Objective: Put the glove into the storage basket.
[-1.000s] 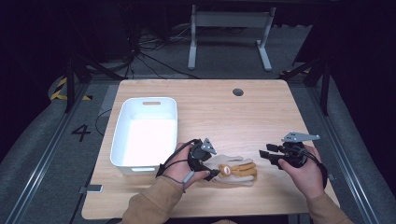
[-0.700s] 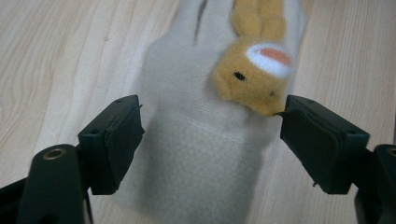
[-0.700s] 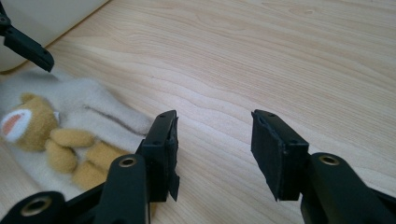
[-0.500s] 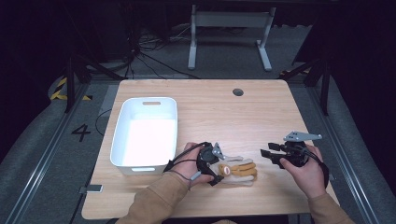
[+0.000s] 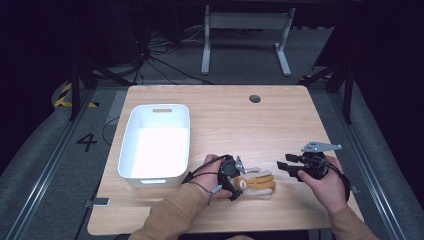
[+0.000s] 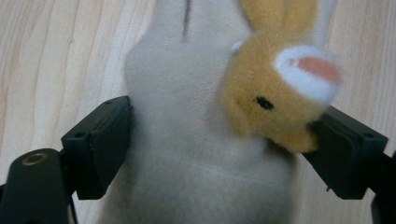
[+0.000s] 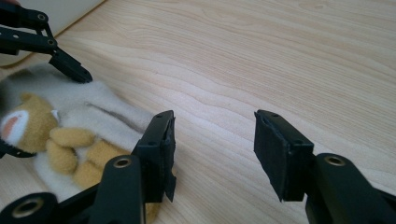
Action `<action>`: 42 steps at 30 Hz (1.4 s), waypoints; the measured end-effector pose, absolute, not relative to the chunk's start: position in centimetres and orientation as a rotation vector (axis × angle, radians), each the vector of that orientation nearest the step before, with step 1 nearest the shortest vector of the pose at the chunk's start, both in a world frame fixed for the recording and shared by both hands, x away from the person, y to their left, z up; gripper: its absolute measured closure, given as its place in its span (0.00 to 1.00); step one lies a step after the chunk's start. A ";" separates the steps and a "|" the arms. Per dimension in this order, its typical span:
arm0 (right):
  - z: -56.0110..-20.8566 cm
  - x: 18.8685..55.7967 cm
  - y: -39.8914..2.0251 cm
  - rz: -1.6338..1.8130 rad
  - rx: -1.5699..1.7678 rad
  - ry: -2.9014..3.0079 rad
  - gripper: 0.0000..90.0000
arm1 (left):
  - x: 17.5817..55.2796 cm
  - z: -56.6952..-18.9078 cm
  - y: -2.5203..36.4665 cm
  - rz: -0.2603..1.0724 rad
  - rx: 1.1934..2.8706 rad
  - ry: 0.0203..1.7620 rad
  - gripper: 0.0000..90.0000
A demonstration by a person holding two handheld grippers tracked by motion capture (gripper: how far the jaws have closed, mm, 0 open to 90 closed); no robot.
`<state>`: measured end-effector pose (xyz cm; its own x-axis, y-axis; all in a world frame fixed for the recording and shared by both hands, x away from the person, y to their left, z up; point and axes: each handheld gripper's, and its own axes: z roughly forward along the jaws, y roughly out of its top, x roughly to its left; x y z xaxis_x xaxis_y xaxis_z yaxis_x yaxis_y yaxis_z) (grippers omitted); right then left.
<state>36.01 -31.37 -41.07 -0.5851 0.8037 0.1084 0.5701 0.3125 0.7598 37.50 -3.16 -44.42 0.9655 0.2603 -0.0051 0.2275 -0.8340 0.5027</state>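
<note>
The plush toy [image 5: 256, 183] looks light, soft and squashy, so it should give under pressure; the cream body just below the head seems the firmest place to pinch. It is a cream fabric body with a tan bear head, lying on the counter [image 5: 225, 115] right of the white bin [image 5: 156, 142]. The left claw [image 6: 219, 144] has just been opening and straddles it, pads at its sides without squeezing; the right claw [image 7: 212, 154] stands open and empty nearby

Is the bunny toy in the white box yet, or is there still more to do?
Not yet. The bunny lies on the table, and the box beside it holds nothing. The left gripper has its jaws, just opening, either side of the bunny, ready to grab. The right gripper waits open nearby. Grabbing, lifting and dropping it in the box probably come next.
</note>
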 end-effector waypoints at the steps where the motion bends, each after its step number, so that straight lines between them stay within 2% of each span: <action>1: -41.1 36.0 -31.4 1.143 1.240 2.293 0.54 | 37.5 -44.5 -3.3 0.089 2.600 0.339 0.15; 23: -41.6 36.2 -31.3 1.134 1.242 2.299 0.52 | 37.3 -45.1 -3.8 0.084 2.620 0.356 0.18; 38: -41.7 36.1 -31.0 1.130 1.239 2.302 0.52 | 36.1 -44.3 -4.1 0.077 2.636 0.314 0.64; 42: -41.7 36.1 -31.0 1.131 1.241 2.300 0.52 | 35.8 -44.1 -4.4 0.081 2.651 0.322 0.72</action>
<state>36.06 -30.99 -41.67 -0.5856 0.8038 0.1047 0.5735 0.3196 0.7542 35.84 -4.41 -44.15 0.9708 0.2401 0.0022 0.2126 -0.8640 0.4563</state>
